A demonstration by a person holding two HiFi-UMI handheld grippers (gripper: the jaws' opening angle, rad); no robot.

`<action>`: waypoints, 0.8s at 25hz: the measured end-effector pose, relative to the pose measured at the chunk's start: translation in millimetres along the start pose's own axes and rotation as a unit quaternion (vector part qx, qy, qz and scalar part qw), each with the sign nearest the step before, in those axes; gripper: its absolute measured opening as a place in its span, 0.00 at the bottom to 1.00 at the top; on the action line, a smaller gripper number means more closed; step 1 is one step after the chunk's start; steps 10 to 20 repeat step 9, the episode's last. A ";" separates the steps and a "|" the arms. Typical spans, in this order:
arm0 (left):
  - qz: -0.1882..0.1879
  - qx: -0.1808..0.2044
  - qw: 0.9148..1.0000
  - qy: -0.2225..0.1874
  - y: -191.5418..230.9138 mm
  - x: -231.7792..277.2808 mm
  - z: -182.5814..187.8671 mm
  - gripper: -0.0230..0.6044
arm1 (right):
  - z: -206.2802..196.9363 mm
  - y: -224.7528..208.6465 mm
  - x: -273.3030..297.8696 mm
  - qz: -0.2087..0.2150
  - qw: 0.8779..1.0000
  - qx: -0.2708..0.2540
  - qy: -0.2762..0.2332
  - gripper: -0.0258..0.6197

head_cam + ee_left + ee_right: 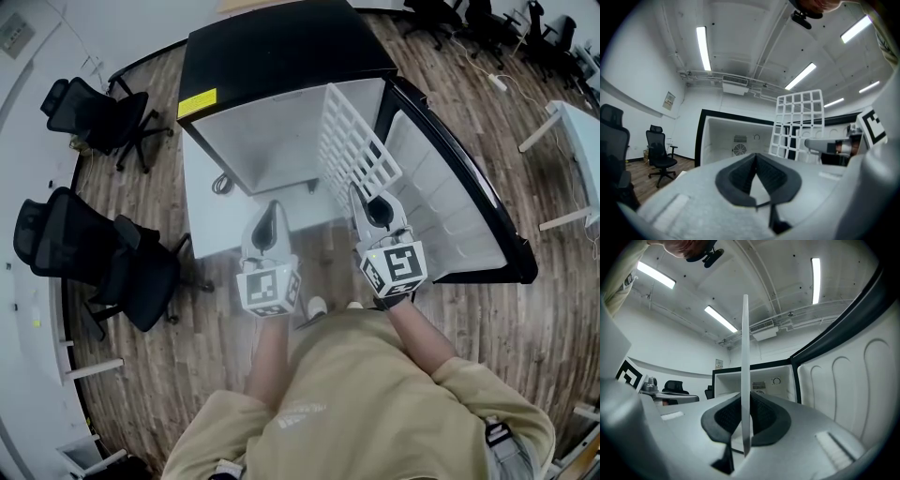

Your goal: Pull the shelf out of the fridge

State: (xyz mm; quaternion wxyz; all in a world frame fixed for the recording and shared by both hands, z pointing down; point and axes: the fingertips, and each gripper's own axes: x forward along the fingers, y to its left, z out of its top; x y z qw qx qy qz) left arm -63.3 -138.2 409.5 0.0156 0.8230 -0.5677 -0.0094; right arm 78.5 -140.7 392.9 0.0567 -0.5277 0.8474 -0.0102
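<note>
The black fridge [281, 56] stands open in front of me, its white inside [267, 141] bare and its door [459, 187] swung out to the right. The white grid shelf [352, 145] is outside the cabinet, standing on edge between the opening and the door. My right gripper [364, 195] is shut on its near edge. In the right gripper view the shelf [746, 357] shows edge-on as a thin white strip clamped between the pads [761, 416]. My left gripper [273, 208] hovers to the shelf's left, shut with nothing in it [755, 157]; the shelf [799, 122] shows up to its right.
Two black office chairs [94, 112] [94, 253] stand on the wood floor at the left. A white table [572, 141] is at the right, with more chairs [487, 23] behind it. A cable loop [222, 183] hangs by the fridge's lower left.
</note>
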 end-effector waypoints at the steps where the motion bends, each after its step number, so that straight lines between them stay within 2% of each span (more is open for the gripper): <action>1: -0.003 0.001 1.000 0.000 -2.4 -0.1 0.1 0.04 | 0.2 -0.1 -0.4 0.000 1.000 0.001 0.001 0.08; 5: -0.014 -0.001 1.000 0.007 -11.4 -3.0 -3.4 0.04 | 0.8 0.6 -1.0 0.002 1.000 0.004 0.000 0.08; 9: -0.033 -0.022 0.999 0.005 -20.5 -4.6 -0.7 0.04 | 4.9 4.8 -1.1 0.008 1.000 0.003 -0.005 0.08; 20: -0.033 -0.022 0.999 0.005 -20.5 -4.6 -0.7 0.04 | 4.9 4.8 -1.1 0.008 1.000 0.003 -0.005 0.08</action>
